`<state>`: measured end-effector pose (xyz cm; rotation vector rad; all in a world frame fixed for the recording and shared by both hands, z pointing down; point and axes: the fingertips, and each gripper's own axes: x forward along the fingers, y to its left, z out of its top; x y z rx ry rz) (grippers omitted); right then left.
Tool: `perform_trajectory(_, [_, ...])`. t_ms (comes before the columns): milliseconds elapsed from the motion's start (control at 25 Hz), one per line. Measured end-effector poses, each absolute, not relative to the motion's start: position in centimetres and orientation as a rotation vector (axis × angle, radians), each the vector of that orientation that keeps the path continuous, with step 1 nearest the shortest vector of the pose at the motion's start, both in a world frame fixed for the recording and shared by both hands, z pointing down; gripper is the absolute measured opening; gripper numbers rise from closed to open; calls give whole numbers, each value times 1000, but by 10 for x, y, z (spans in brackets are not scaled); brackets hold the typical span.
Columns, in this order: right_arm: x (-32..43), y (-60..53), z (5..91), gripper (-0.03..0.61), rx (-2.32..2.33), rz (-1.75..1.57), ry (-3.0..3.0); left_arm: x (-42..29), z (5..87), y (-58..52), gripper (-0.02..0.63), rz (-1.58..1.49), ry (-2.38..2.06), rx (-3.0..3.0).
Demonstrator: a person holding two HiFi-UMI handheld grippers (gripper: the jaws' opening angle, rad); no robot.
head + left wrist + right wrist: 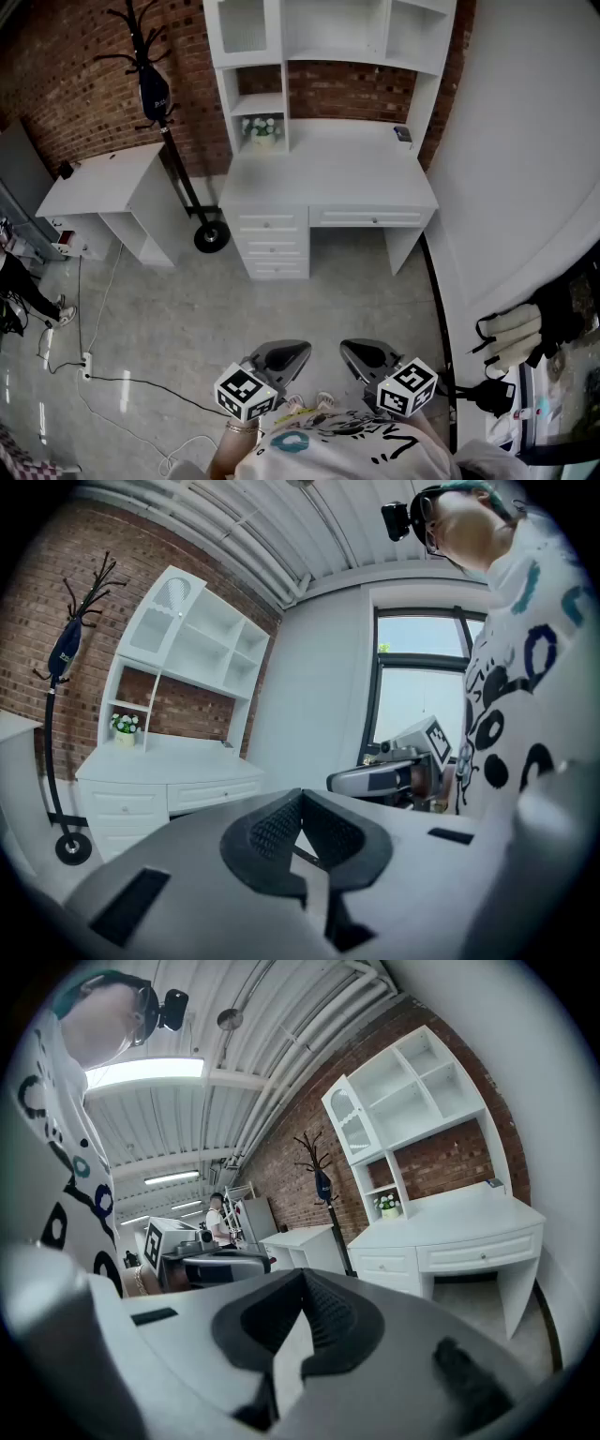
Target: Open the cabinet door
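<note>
The white desk (328, 178) with its hutch stands across the floor from me. The hutch's small arched cabinet door (242, 26) at the upper left is closed; it also shows in the left gripper view (169, 611) and the right gripper view (349, 1127). Both grippers are held close to the person's body, far from the desk. My left gripper (300, 350) is shut with nothing in it, its ribbed pads meeting at the tip (300, 795). My right gripper (347, 348) is likewise shut and empty (302, 1275). They hover side by side over the grey floor.
A black coat stand (155, 84) on a round base stands left of the desk, beside a low white side table (103, 183). A flower pot (262, 129) sits in the hutch. Cables (89, 366) trail on the floor. A curved white wall (525, 141) runs along the right.
</note>
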<state>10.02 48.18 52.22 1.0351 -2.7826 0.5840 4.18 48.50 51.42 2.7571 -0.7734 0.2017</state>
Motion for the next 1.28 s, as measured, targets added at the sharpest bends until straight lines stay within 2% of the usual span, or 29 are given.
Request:
perform_trajectory(560, [87,489,521,28,987,575,-2810,36,511,492,15,214,-781,2762])
perform_trajectory(1280, [35,476,517,29,954,524,-2862,-15,519,482,15,200,-793,2744])
